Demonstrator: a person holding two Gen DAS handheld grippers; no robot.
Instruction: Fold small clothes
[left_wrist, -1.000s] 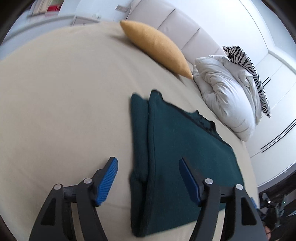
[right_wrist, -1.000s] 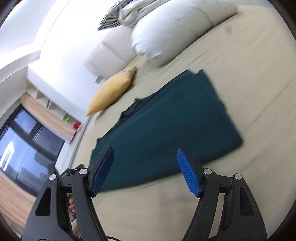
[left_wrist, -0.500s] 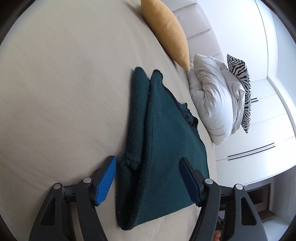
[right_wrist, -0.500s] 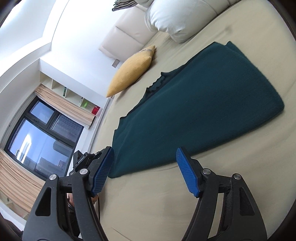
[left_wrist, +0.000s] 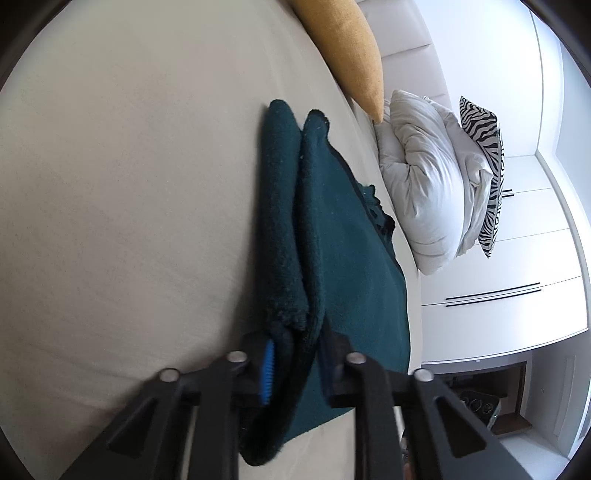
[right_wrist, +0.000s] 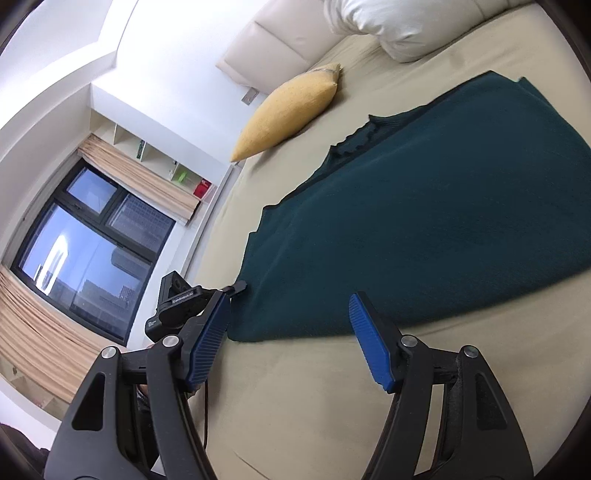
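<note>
Fuzzy matt knit sweater on a smooth matt bedsheet; coarse-woven yellow cushion; ribbed blue plastic pads.

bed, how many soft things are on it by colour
Dark green: 1, the sweater, its near edge pinched in the left gripper
Mustard yellow: 1, the cushion
White: 1, the bundled duvet
Black and white zebra stripe: 1, the striped pillow
Total: 4

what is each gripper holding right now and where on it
The left gripper is shut on the dark green garment, pinching its folded near edge by the corner. The right gripper is open and holds nothing.
</note>
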